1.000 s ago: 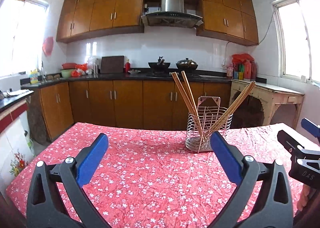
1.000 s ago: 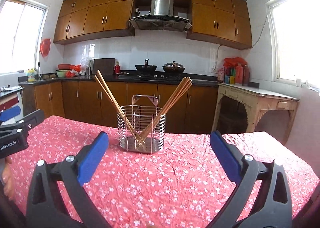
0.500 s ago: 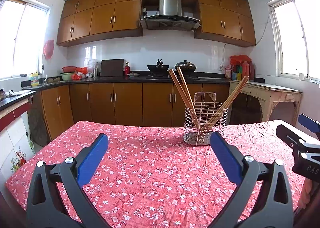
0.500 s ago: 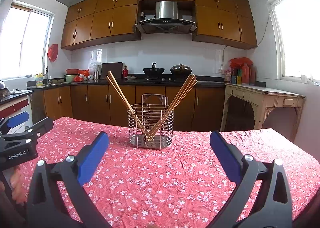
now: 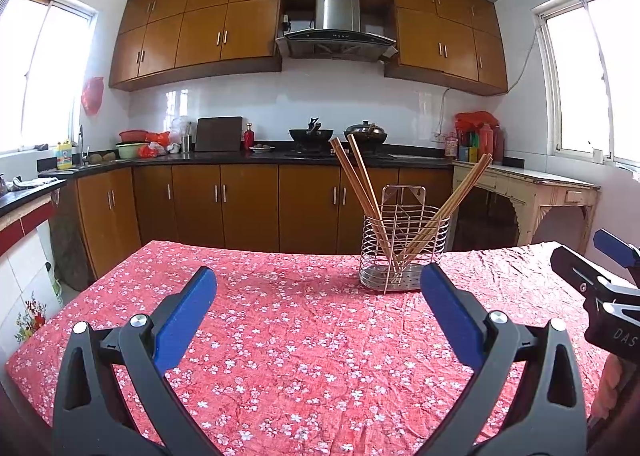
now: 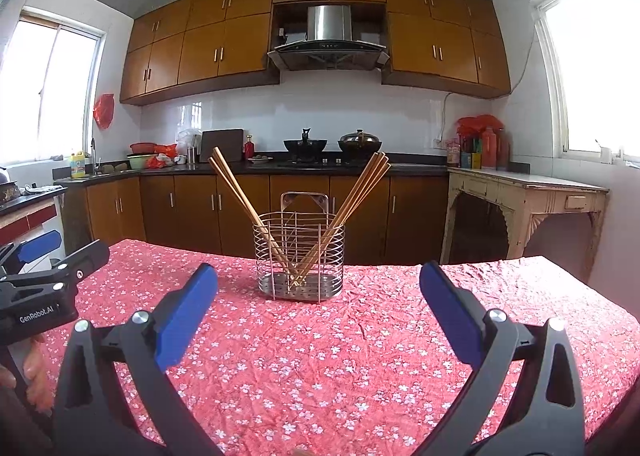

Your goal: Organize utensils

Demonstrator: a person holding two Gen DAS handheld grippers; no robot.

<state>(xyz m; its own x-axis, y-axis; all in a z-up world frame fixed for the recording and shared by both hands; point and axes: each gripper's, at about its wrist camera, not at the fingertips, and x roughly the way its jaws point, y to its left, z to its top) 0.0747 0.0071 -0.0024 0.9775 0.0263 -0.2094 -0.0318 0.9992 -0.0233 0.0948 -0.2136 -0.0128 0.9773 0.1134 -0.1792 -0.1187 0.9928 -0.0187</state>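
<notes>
A wire utensil basket [image 5: 404, 252] stands on the red flowered tablecloth [image 5: 300, 336]. It also shows in the right wrist view [image 6: 299, 256]. Several wooden chopsticks [image 5: 360, 184] lean out of it to the left and right; they show in the right wrist view too [image 6: 360, 192]. My left gripper [image 5: 318, 288] is open and empty, above the cloth, short of the basket. My right gripper [image 6: 318, 288] is open and empty, the basket straight ahead. Each gripper shows at the edge of the other's view: the right one [image 5: 600, 276] and the left one [image 6: 40, 276].
Brown kitchen cabinets [image 5: 240, 204] and a dark counter with pots run behind the table. A pale wooden side table [image 5: 532, 192] stands at the back right. The table's far edge [image 6: 440, 262] lies just behind the basket.
Both grippers have drawn back and tilted up a little; the basket looks farther away and lower in both views. Both stay open and empty.
</notes>
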